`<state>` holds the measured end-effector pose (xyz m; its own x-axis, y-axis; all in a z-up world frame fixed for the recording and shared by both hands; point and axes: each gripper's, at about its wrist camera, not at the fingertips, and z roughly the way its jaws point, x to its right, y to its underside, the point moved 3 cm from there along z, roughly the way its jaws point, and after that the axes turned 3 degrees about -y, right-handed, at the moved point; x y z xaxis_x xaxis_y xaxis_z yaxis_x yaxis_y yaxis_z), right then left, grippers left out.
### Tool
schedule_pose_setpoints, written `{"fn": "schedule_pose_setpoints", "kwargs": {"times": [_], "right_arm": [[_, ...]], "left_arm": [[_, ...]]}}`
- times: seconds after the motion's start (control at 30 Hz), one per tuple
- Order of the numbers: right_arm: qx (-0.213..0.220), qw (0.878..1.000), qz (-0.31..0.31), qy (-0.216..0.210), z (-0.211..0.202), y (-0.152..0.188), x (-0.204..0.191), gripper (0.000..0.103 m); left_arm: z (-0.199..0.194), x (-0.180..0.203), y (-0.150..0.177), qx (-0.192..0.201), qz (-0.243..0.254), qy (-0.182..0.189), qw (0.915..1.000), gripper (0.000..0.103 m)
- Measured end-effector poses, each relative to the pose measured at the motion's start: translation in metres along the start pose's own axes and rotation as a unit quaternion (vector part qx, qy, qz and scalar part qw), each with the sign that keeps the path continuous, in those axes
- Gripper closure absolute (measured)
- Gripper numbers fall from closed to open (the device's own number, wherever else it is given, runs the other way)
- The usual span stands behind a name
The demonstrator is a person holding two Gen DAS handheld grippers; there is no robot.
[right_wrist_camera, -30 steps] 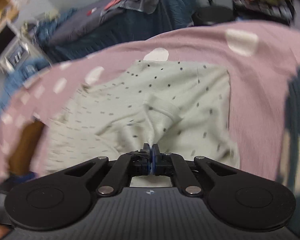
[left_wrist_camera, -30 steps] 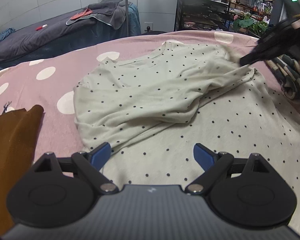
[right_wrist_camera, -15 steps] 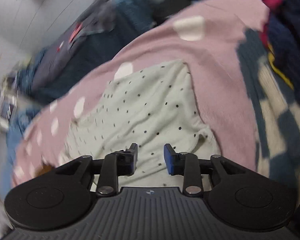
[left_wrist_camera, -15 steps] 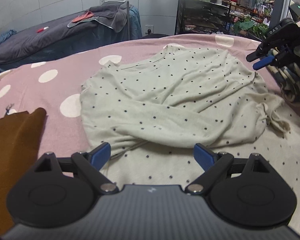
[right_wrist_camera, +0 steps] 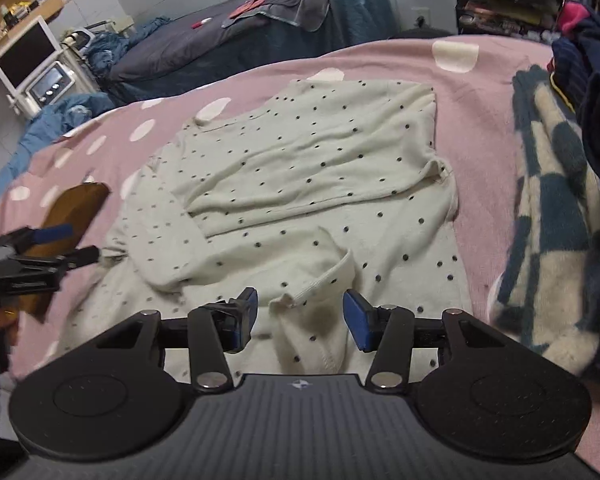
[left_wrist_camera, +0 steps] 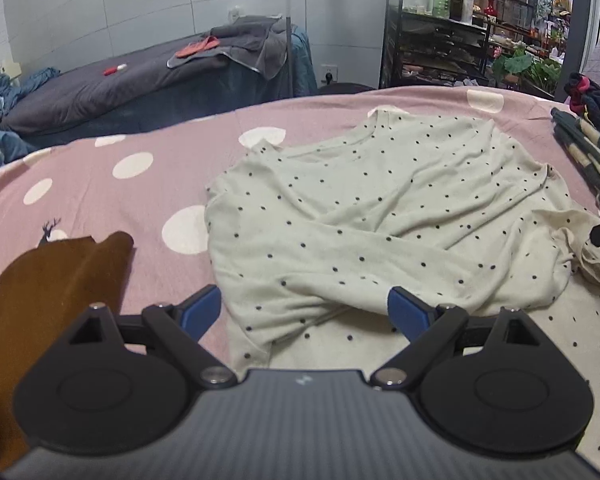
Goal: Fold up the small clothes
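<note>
The pale cream dotted long-sleeved shirt [right_wrist_camera: 312, 184] lies spread on the pink bedsheet with white spots [left_wrist_camera: 100, 184], one sleeve folded across its chest. Above the shirt's near hem the right gripper [right_wrist_camera: 298, 320] is opening, its cuff between the blue pads but untouched. At the shirt's left edge the left gripper [left_wrist_camera: 305, 312] hangs wide apart, empty. A brown garment [left_wrist_camera: 40, 292] lies left of the shirt, a checked blue-and-cream garment [right_wrist_camera: 552, 220] to its right.
</note>
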<state>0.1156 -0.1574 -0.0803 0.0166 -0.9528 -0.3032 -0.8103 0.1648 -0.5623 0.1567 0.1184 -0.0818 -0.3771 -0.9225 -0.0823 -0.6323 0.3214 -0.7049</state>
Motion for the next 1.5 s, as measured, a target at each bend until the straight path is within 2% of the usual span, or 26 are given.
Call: {"fn": "schedule_pose_setpoints", "kwargs": {"times": [0.03,0.07,0.1,0.13,0.17,0.23,0.3,0.43,0.57,0.67,0.7,0.73,0.77,0.8,0.93,1.1,1.13,1.17,1.2,1.23,1.27,1.33,1.4,1.43,1.47,1.5], "right_arm": [[0.008,1.0,-0.002,0.007,0.004,-0.001,0.001,0.041],[0.014,1.0,0.0,0.007,0.004,0.0,0.003,0.08],[0.013,1.0,0.005,0.006,0.005,0.0,0.006,0.098],[0.011,1.0,0.007,0.001,0.005,-0.001,0.008,0.101],[0.016,1.0,0.003,0.001,0.002,-0.002,0.008,0.101],[0.035,0.999,-0.013,0.011,-0.01,-0.007,0.009,0.101],[0.049,0.998,-0.021,0.017,-0.024,-0.014,0.01,0.101],[0.064,0.997,-0.02,0.028,-0.039,-0.033,0.02,0.101],[0.062,0.998,-0.006,0.027,-0.04,-0.04,0.026,0.101],[0.055,0.998,-0.002,0.027,-0.034,-0.038,0.028,0.101],[0.05,0.998,0.002,0.022,-0.031,-0.036,0.03,0.101],[0.047,0.999,0.005,0.021,-0.028,-0.035,0.031,0.101],[0.044,0.999,0.005,0.022,-0.026,-0.033,0.031,0.101],[0.042,0.999,0.007,0.021,-0.025,-0.033,0.032,0.101],[0.045,0.999,-0.006,0.021,-0.026,-0.038,0.032,0.101],[0.05,0.998,-0.015,0.039,-0.016,-0.067,0.041,0.101],[0.047,0.998,-0.01,0.045,-0.011,-0.072,0.045,0.101],[0.043,0.998,-0.004,0.046,-0.006,-0.075,0.048,0.101],[0.038,0.998,-0.003,0.048,-0.002,-0.077,0.049,0.101],[0.033,0.998,-0.006,0.05,0.002,-0.077,0.049,0.101],[0.03,0.998,-0.01,0.05,0.006,-0.076,0.048,0.101],[0.026,0.999,-0.007,0.048,0.009,-0.074,0.048,0.101],[0.027,0.998,-0.006,0.05,0.01,-0.074,0.05,0.101],[0.027,0.998,-0.005,0.051,0.009,-0.074,0.051,0.101],[0.026,0.998,-0.004,0.052,0.009,-0.074,0.052,0.101],[0.025,0.998,-0.005,0.054,0.008,-0.074,0.052,0.101]], "left_arm": [[0.0,-0.002,-0.001,0.003,0.003,-0.004,1.0,0.012],[0.001,-0.006,-0.001,0.003,0.007,-0.006,1.0,0.012],[0.002,-0.008,-0.001,0.001,0.01,-0.002,1.0,0.013],[0.005,-0.012,-0.002,-0.004,0.008,0.008,0.9999,0.02],[0.009,-0.017,-0.003,-0.01,-0.002,0.018,0.9998,0.025],[0.02,-0.026,-0.008,-0.02,-0.026,0.032,0.9989,0.043],[0.031,-0.03,-0.016,-0.024,-0.036,0.043,0.9981,0.048],[0.063,-0.033,-0.054,0.003,-0.005,0.026,0.9996,0.044],[0.11,-0.045,-0.082,-0.048,-0.017,-0.002,0.9987,0.043],[0.139,-0.038,-0.084,-0.08,0.011,-0.033,0.9962,0.044],[0.145,-0.038,-0.084,-0.087,0.005,-0.039,0.9954,0.052],[0.153,-0.038,-0.081,-0.1,-0.006,-0.032,0.9945,0.077],[0.158,-0.039,-0.079,-0.117,-0.013,-0.024,0.9927,0.091],[0.161,-0.04,-0.076,-0.128,-0.023,-0.021,0.9912,0.099],[0.152,-0.064,-0.076,-0.115,-0.021,-0.046,0.992,0.102],[0.146,-0.11,-0.085,-0.108,-0.056,-0.088,0.9887,0.102],[0.141,-0.114,-0.089,-0.094,-0.074,-0.071,0.9902,0.092],[0.138,-0.113,-0.092,-0.087,-0.092,-0.038,0.9912,0.083],[0.137,-0.11,-0.095,-0.089,-0.105,-0.003,0.9904,0.054],[0.137,-0.105,-0.097,-0.095,-0.108,0.013,0.9895,0.028],[0.137,-0.098,-0.099,-0.094,-0.096,0.01,0.9908,0.022],[0.144,-0.08,-0.104,-0.092,-0.067,-0.006,0.9934,0.022],[0.157,-0.072,-0.103,-0.103,-0.067,0.0,0.9925,0.022],[0.164,-0.067,-0.102,-0.111,-0.066,0.002,0.9916,0.027],[0.171,-0.064,-0.101,-0.122,-0.062,0.004,0.9906,0.035],[0.177,-0.061,-0.099,-0.135,-0.058,-0.002,0.9892,0.062]]}}
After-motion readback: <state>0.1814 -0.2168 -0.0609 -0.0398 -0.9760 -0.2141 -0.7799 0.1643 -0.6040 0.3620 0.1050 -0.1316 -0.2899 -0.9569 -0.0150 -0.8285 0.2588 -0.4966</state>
